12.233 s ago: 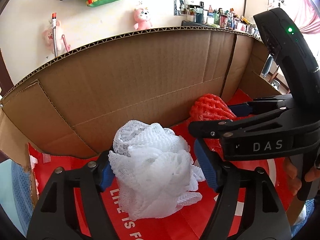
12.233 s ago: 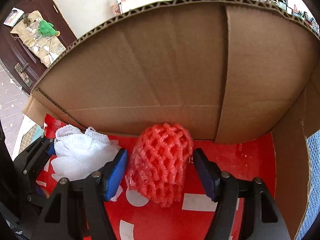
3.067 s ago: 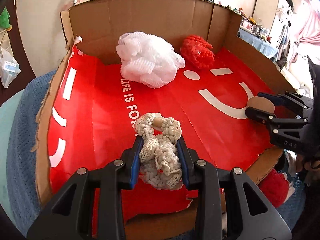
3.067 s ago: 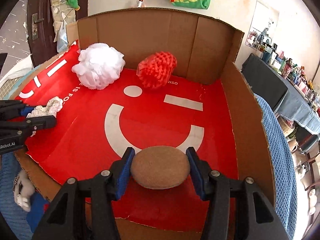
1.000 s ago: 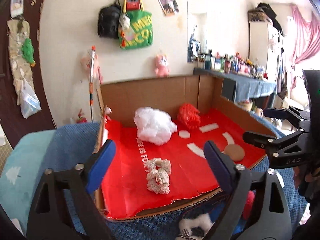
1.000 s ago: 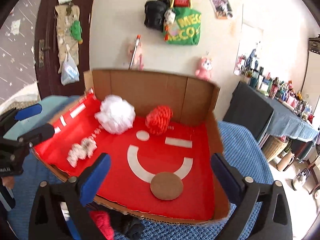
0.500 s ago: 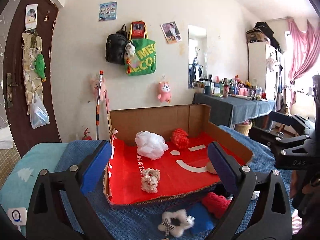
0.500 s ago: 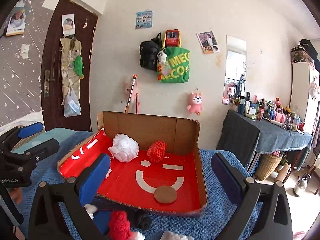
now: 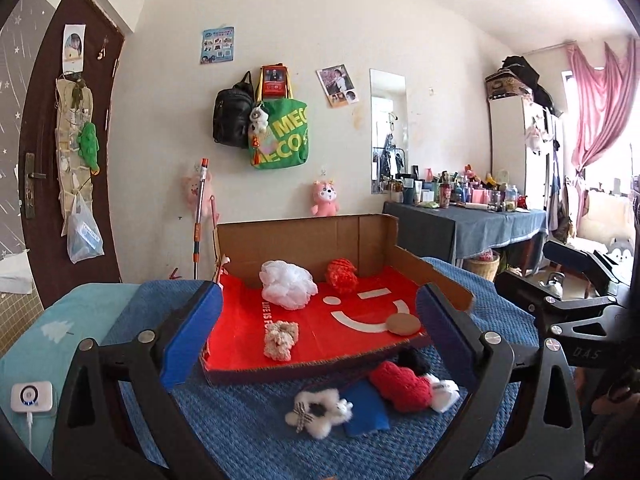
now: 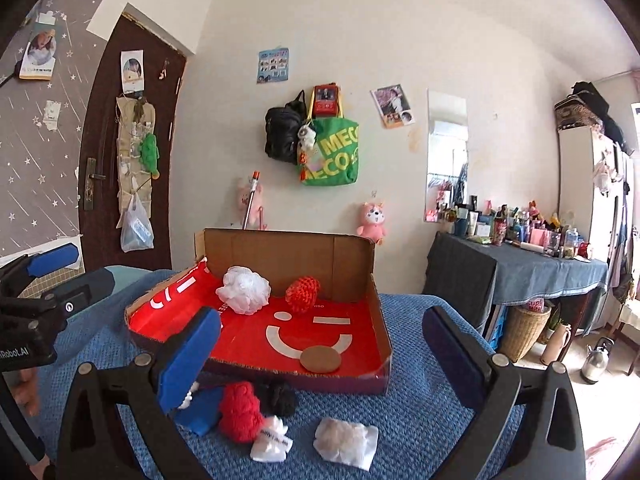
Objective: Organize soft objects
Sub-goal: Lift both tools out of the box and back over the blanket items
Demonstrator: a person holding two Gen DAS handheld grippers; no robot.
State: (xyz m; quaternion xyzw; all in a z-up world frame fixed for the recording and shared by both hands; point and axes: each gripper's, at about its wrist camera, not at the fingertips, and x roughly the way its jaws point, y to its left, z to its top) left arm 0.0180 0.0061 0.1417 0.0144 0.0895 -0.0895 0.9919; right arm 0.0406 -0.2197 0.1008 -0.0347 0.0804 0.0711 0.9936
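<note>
Both grippers, left and right, pulled back from the box, jaws wide and empty; four soft items sit inside, red yarn ball and others wait outside on the blanket.

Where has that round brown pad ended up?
The round brown pad lies flat on the red floor of the cardboard box, at its front right corner in both views, just below the white smile curve and apart from the other items.

Brown cardboard box with red, white-patterned lining; white mesh pouf, red foam net, blue waffle-textured blanket.
</note>
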